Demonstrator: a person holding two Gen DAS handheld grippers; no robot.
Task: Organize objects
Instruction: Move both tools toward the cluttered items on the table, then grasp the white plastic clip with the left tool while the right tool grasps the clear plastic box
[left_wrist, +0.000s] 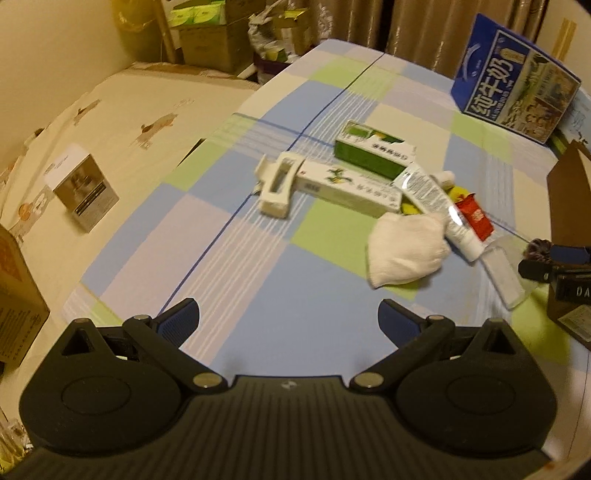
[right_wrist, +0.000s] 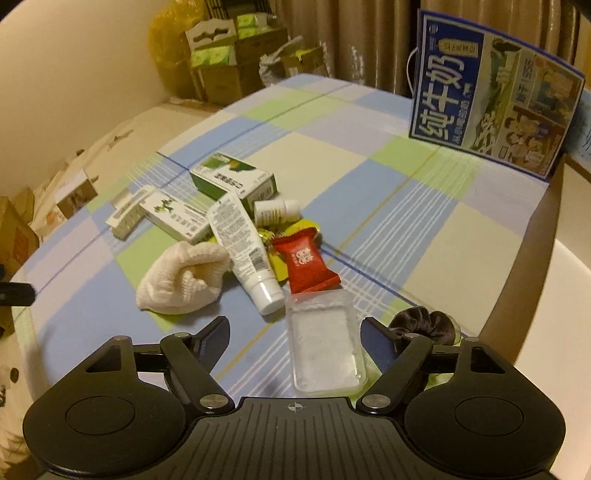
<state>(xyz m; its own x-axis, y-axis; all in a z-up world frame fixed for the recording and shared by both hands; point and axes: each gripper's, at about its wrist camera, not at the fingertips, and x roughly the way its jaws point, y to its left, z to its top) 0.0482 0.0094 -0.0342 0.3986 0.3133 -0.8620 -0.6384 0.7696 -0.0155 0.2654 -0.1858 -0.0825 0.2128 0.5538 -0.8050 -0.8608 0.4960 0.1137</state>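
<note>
Right gripper (right_wrist: 293, 338) spread wide, empty, over the clear flat plastic case (right_wrist: 325, 345); left gripper (left_wrist: 288, 317) likewise wide, empty; at twelve o'clock, white squeeze tube (right_wrist: 243, 251), red candy wrapper (right_wrist: 304, 264), crumpled white cloth (right_wrist: 183, 278) lie jumbled; sorting seems barely begun.

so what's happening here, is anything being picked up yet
Not yet. A person holds two grippers over a checked tablecloth, both open and empty. The right gripper hovers at a clear plastic case; the left gripper hangs short of the white cloth. The white tube, red packet and boxes lie untouched.
</note>
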